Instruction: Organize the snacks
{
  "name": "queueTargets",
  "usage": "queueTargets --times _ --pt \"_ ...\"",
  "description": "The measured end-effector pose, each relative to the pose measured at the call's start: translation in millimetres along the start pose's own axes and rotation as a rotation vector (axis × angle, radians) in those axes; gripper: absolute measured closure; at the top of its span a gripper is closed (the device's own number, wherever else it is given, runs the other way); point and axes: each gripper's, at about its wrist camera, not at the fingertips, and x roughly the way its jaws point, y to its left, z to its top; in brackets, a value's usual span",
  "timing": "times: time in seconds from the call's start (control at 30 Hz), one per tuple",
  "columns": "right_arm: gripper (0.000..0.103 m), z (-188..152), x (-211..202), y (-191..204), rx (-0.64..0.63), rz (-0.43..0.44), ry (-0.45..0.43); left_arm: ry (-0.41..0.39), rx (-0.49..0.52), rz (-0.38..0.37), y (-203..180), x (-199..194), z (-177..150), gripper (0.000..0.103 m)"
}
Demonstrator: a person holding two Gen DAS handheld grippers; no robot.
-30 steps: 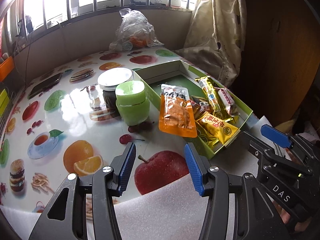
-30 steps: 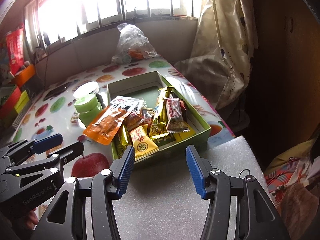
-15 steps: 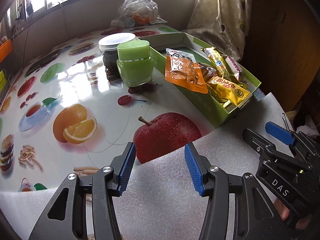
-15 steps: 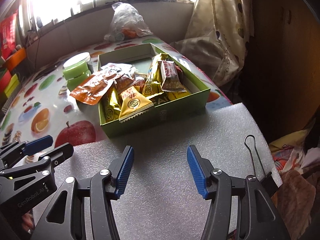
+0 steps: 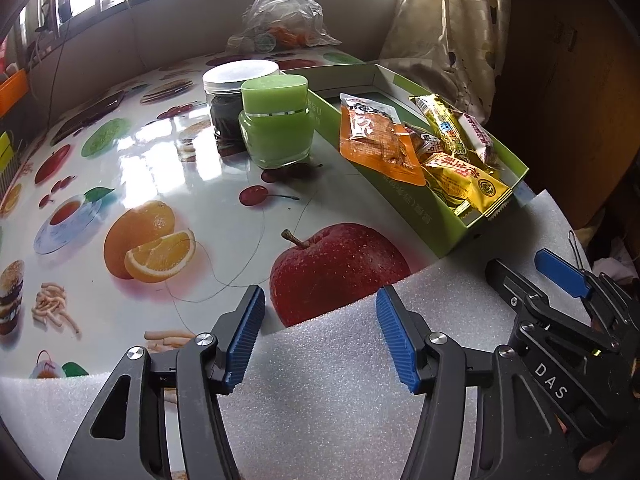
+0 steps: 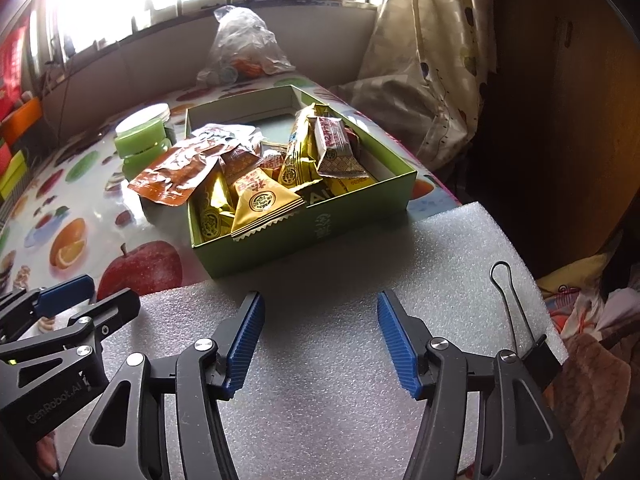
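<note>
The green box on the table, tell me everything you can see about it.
The green box is a shallow, open, rectangular tray without a lid, seemingly cardboard, green outside and pale inside, with faint printing on its walls. It lies flat on the fruit-patterned table, its near corner against the white foam sheet. Snack packets are heaped at its near end; the far end looks mostly bare. An orange packet hangs over its left wall. A green jar stands beside it. Neither gripper touches it.

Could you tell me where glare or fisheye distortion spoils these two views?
Left wrist view: window glare whitens the glossy tablecloth left of the green jar, and the frame edges bow. Right wrist view: the window is blown out white, while the snack packets in the green box stay sharp and readable.
</note>
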Motion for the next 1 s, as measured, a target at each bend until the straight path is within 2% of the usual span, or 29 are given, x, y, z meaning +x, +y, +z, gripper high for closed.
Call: queueTargets --times 1.0 --pt "0.044 0.1 -0.1 -0.8 0.007 -0.007 0.000 -0.001 -0.005 -0.006 0.8 0.1 0.1 0.044"
